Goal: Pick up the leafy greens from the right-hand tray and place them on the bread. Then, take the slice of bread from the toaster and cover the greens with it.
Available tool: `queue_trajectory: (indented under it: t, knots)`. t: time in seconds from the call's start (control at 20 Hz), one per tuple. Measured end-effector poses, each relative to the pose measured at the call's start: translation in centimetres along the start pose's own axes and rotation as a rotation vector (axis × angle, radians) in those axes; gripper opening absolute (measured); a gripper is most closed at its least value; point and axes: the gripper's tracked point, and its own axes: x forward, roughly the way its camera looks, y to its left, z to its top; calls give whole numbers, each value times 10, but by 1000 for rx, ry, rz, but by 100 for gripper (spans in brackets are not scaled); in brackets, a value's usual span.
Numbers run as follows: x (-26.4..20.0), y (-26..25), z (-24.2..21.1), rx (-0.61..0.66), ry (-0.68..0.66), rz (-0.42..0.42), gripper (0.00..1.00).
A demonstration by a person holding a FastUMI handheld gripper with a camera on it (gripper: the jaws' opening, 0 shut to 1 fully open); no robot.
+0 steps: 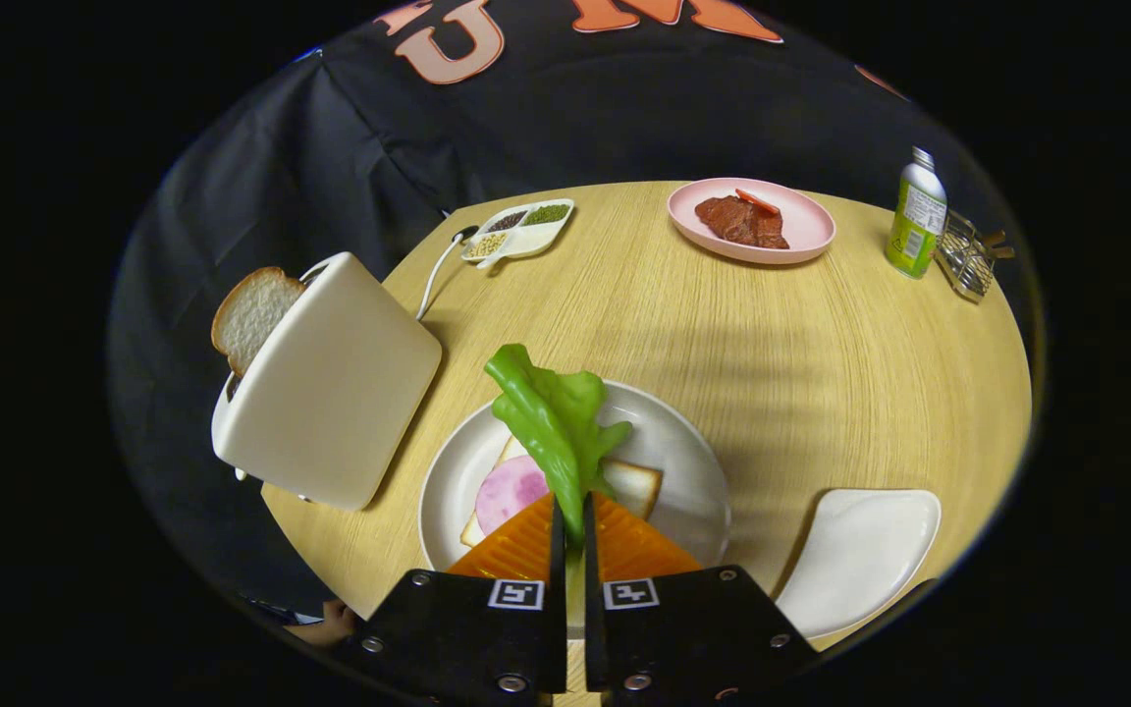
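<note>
At the bottom centre of the frame the gripper (573,525) has its two fingers drawn nearly together, clenched on the stem end of the leafy greens (554,420), which stand up from between the fingertips and lean toward the upper left, held above the plate. Beneath and just beyond the fingers sits a round white plate (685,462) in the lower middle of the frame, and on it lies a slice of bread (636,485) with a pink round of ham (510,491) resting on top; the greens overlap both in the picture, but whether they touch the ham cannot be told. To the lower right, well apart from the plate, an empty white tray (860,555) with rounded corners rests on the wooden table (821,363). On the left of the frame, just beside the plate, stands a cream toaster (330,383), appearing tilted in the fisheye view, with a slice of toast bread (251,314) sticking out of its slot at the upper left; its white cord (435,275) runs toward the far edge of the table. Farther back, at upper centre, a small divided dish (521,231) holds seeds or grains in separate compartments. At upper right a pink plate (796,231) carries a piece of meat (742,221), and beyond it to the right stand a green bottle (916,216) and a small wire basket (968,260).
</note>
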Motion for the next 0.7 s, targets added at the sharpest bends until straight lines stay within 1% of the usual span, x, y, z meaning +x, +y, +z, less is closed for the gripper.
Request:
queue_trajectory:
  t: [0.1,0.3,0.4,0.45,0.55,0.7]
  knots:
    - [5,9,1,-18,-1,10,13]
    - [10,16,-1,-71,10,-6,32]
    - [13,17,-1,-95,10,-28,40]
    - [14,16,0,-105,6,-44,46]
    - [14,16,2,-126,-2,-66,53]
    - [11,19,5,-146,-6,-82,57]
